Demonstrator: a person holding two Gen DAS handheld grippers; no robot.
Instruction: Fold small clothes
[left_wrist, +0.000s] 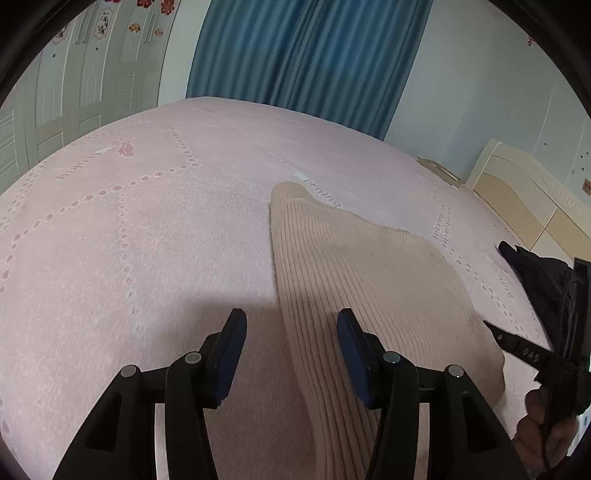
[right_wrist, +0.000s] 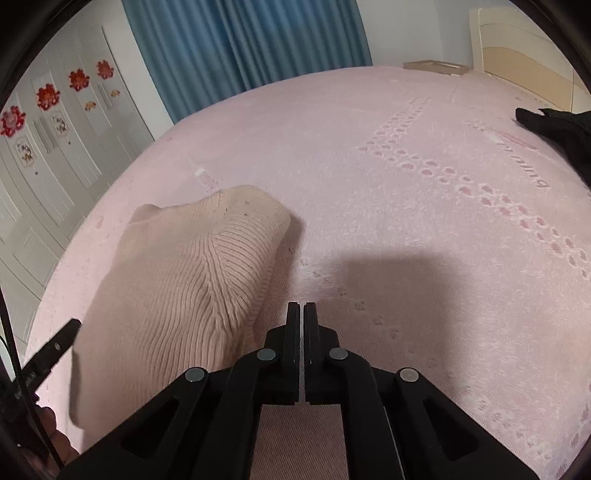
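Observation:
A beige ribbed knit garment (left_wrist: 354, 280) lies folded on the pink bedspread (left_wrist: 147, 229). In the left wrist view my left gripper (left_wrist: 291, 317) is open, its jaws spread over the garment's left edge, with nothing between them. In the right wrist view the garment (right_wrist: 184, 288) lies to the left of my right gripper (right_wrist: 303, 310), which is shut and empty, just beside the garment's right edge. The right gripper's tip also shows in the left wrist view (left_wrist: 517, 343), at the garment's right side.
A black garment (left_wrist: 543, 273) lies at the bed's right side; it also shows in the right wrist view (right_wrist: 557, 129). Blue curtains (left_wrist: 295, 51), a white wardrobe (left_wrist: 74, 85) and a cream headboard (left_wrist: 524, 184) stand around the bed.

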